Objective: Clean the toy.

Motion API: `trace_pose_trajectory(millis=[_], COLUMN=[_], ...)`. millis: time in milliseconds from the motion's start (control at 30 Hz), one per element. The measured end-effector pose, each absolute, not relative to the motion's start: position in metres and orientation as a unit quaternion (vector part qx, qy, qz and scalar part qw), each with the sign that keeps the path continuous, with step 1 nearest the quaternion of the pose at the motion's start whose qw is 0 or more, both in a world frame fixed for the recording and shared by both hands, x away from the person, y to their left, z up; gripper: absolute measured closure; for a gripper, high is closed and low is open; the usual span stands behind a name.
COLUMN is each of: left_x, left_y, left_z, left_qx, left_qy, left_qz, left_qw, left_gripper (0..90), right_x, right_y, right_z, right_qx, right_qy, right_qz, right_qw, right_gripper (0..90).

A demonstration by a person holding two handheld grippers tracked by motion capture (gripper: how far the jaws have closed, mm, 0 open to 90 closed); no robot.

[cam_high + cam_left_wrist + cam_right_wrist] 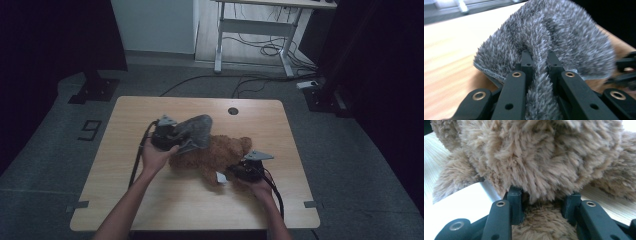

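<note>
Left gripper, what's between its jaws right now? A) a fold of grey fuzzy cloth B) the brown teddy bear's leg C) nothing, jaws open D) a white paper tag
A: in the left gripper view the left gripper has its jaws pinched on a ridge of the grey fuzzy cloth; the brown teddy bear is the one the right gripper clamps.

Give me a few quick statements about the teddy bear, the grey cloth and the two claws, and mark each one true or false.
1. The left claw is clamped on a fold of the grey fluffy cloth. True.
2. The right claw is open, away from the brown teddy bear. False: its jaws grip the bear's fur.
3. The bear lies on the wooden table. True.
4. The grey cloth lies flat on the floor. False: it is held up over the table beside the bear.
</note>
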State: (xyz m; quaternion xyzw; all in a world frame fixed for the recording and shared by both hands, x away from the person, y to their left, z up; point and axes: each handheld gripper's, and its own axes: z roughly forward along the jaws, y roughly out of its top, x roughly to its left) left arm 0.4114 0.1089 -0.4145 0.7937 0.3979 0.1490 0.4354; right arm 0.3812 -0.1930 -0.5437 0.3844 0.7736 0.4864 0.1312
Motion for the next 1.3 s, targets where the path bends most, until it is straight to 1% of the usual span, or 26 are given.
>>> trace_pose_trajectory(millis=[133, 200, 267, 333, 367, 433, 533, 633, 967, 1167, 1300], left_x=[0.413, 0.418, 0.424, 0.430, 0.432, 0.434, 0.433, 0.436, 0.431, 0.424, 0.418], left_y=[0.057, 0.039, 0.028, 0.023, 0.025, 0.034, 0.049, 0.071, 0.127, 0.161, 0.185], left_z=[-0.408, -0.412, -0.421, -0.432, -0.436, -0.441, -0.439, -0.436, -0.434, -0.447, -0.473], left_qx=[0.815, 0.820, 0.825, 0.832, 0.830, 0.822, 0.823, 0.815, 0.801, 0.790, 0.780], left_qy=[0.364, 0.362, 0.365, 0.371, 0.378, 0.390, 0.400, 0.418, 0.448, 0.472, 0.496], left_qz=[0.153, 0.140, 0.119, 0.121, 0.119, 0.109, 0.140, 0.132, 0.154, 0.159, 0.139], left_qw=[0.424, 0.421, 0.415, 0.393, 0.392, 0.401, 0.378, 0.380, 0.366, 0.358, 0.356], left_gripper=[79.8, 79.8, 79.8, 79.8, 79.8, 79.9, 79.9, 79.9, 79.7, 79.6, 79.7], right_x=[0.380, 0.380, 0.380, 0.380, 0.380, 0.380, 0.380, 0.379, 0.377, 0.377, 0.377], right_y=[-0.193, -0.193, -0.193, -0.193, -0.193, -0.193, -0.193, -0.193, -0.192, -0.192, -0.192], right_z=[-0.544, -0.544, -0.544, -0.545, -0.545, -0.545, -0.545, -0.545, -0.545, -0.545, -0.546], right_qx=[0.383, 0.383, 0.383, 0.384, 0.384, 0.384, 0.383, 0.382, 0.380, 0.380, 0.381], right_qy=[0.775, 0.775, 0.774, 0.773, 0.772, 0.773, 0.774, 0.775, 0.778, 0.778, 0.777], right_qz=[0.485, 0.485, 0.487, 0.488, 0.488, 0.486, 0.486, 0.485, 0.481, 0.481, 0.481], right_qw=[0.132, 0.133, 0.134, 0.134, 0.133, 0.133, 0.133, 0.135, 0.137, 0.137, 0.137], right_gripper=[60.3, 60.3, 60.3, 60.3, 60.3, 60.3, 60.3, 60.4, 60.4, 60.5, 60.5])
